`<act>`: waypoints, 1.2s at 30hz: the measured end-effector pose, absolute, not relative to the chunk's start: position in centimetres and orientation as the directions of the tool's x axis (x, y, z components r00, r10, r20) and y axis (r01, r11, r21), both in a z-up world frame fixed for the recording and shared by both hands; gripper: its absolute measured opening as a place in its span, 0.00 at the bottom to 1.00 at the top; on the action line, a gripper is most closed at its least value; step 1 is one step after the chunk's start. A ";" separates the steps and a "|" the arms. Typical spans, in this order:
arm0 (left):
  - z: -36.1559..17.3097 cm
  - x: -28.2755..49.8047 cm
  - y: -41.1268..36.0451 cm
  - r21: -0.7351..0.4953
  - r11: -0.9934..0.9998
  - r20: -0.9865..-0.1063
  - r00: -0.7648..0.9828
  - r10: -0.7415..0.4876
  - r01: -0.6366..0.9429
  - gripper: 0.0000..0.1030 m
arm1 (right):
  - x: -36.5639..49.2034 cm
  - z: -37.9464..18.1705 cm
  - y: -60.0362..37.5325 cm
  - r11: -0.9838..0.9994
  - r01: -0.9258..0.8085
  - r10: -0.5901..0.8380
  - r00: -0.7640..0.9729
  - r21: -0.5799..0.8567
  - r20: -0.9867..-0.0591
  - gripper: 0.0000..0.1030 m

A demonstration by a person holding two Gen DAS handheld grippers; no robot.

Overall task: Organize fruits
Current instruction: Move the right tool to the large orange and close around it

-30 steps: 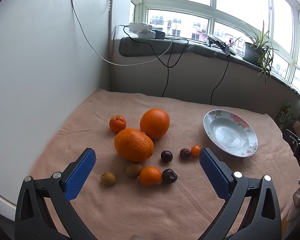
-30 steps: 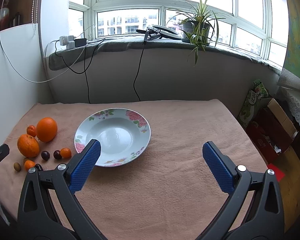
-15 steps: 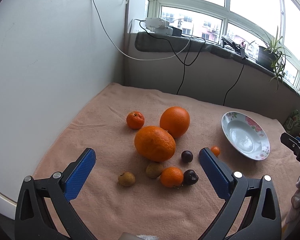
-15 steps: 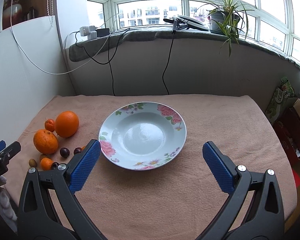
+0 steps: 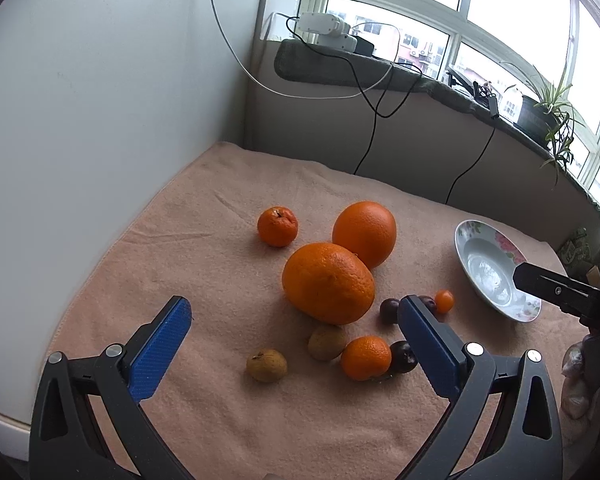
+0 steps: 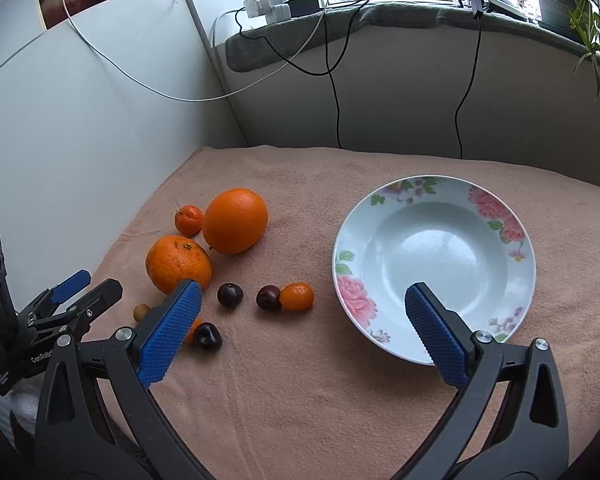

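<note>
Two large oranges [image 5: 329, 282] [image 5: 365, 233] lie on the pink cloth with a small tangerine [image 5: 277, 226] behind them. In front lie two brown fruits [image 5: 266, 365] [image 5: 326, 342], a small orange [image 5: 365, 357] and dark plums [image 5: 404, 356]. My left gripper [image 5: 294, 344] hangs open above these small fruits, holding nothing. The flowered white plate [image 6: 434, 264] sits to the right, with nothing in it. My right gripper [image 6: 304, 330] stands open between the plate and the fruit, near a kumquat [image 6: 297, 296] and plums [image 6: 230, 294].
A white wall panel [image 5: 80, 120] borders the cloth on the left. Behind runs a grey sill [image 6: 340, 28] with cables, chargers and a potted plant [image 6: 572, 0]. Bare cloth [image 6: 320, 392] lies in front of the plate.
Both grippers have swung left and moved closer to the fruit. The fruit cluster now looks larger in each view. Nothing was picked up.
</note>
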State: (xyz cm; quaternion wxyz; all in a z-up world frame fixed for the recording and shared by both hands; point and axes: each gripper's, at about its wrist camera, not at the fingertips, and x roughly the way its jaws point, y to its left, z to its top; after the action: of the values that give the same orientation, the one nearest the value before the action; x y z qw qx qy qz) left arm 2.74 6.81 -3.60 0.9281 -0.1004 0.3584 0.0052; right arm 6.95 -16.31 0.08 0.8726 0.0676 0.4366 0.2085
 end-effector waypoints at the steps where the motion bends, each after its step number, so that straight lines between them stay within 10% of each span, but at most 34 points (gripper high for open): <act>1: -3.8 3.0 6.9 -0.196 0.978 -0.671 0.737 -0.079 -0.073 0.99 | 7.3 -0.1 -15.9 0.897 -0.315 0.436 0.518 0.310 -0.736 1.00; 36: -6.5 7.1 7.8 -0.320 0.946 -0.702 0.658 -0.272 0.049 0.72 | 14.4 -6.8 -5.0 0.707 -0.363 0.674 0.085 0.607 -0.733 0.90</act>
State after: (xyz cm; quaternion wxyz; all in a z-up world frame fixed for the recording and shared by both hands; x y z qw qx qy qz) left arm 7.07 7.78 -6.50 0.9000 -0.1378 0.4037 -0.0893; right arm 14.45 -4.96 -6.82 0.7241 0.1356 0.5735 0.3583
